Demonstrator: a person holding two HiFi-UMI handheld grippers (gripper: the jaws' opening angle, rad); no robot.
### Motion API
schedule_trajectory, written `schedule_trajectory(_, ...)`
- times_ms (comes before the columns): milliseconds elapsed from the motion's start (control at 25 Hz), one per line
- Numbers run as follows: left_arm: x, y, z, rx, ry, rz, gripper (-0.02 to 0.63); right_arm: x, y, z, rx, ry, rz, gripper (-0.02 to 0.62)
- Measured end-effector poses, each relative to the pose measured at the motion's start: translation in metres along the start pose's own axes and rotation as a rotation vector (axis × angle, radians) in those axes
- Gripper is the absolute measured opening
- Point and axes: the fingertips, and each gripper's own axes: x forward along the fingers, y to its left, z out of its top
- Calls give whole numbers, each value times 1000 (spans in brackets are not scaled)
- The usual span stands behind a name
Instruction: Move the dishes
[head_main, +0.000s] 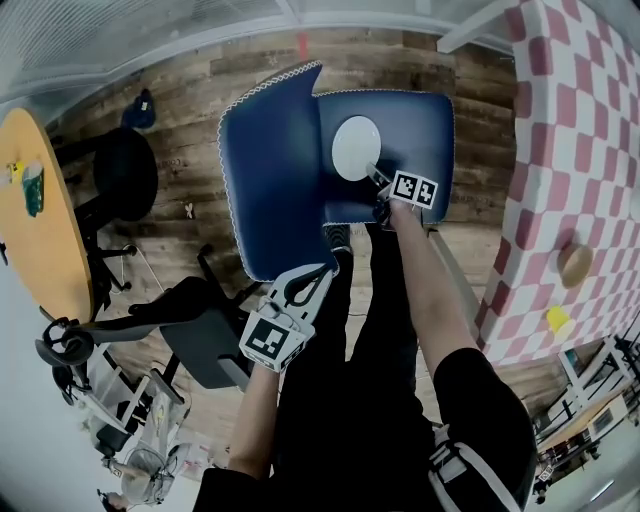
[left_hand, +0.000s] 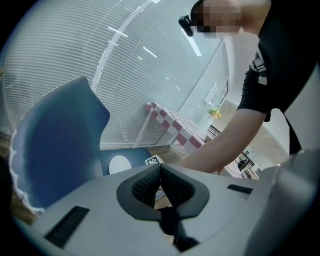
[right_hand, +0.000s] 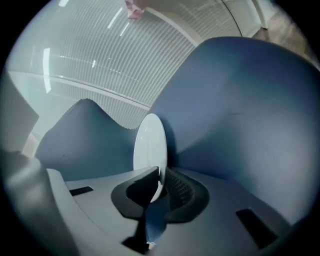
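Observation:
A white plate (head_main: 355, 147) lies on the seat of a blue chair (head_main: 420, 130) and shows small in the left gripper view (left_hand: 119, 164). My right gripper (head_main: 378, 178) reaches down to the plate's near rim. In the right gripper view the plate (right_hand: 150, 145) appears edge-on with its rim pinched between the two pads, so the right gripper (right_hand: 161, 182) is shut on it. My left gripper (head_main: 305, 285) hangs nearer to me, off the chair's front corner. Its pads meet at the tips with nothing between them (left_hand: 160, 170).
The chair's blue backrest (head_main: 270, 170) rises left of the plate. A red-and-white checked table (head_main: 570, 150) stands at the right with a brown round thing (head_main: 575, 263) and a yellow item (head_main: 557, 320). A round wooden table (head_main: 30, 200) and a black office chair (head_main: 125, 170) stand at the left.

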Motion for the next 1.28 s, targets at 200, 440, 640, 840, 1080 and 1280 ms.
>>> schedule_trajectory(200, -1, 0, 0, -7, -3, -6, 21, -5, 9, 2, 61, -18, 65, 34)
schedule_trajectory(440, -2, -1, -1, -16, 4, -20, 21, -12, 22, 4, 100, -34, 90, 26)
schedule_trajectory(640, -4, -5, 2, -13, 4, -32, 21, -22, 32, 3, 103, -50, 97, 26)
schedule_trajectory(840, -6, -12, 7, 27, 4, -44, 21, -44, 46, 6, 103, -81, 109, 26)
schedule_trajectory(1080, -20, -23, 26, 66, -8, -57, 21, -89, 71, 10, 101, -130, 116, 26)
schedule_trajectory(1280, -39, -40, 40, 96, -10, -79, 21, -130, 97, 10, 93, -170, 118, 26)
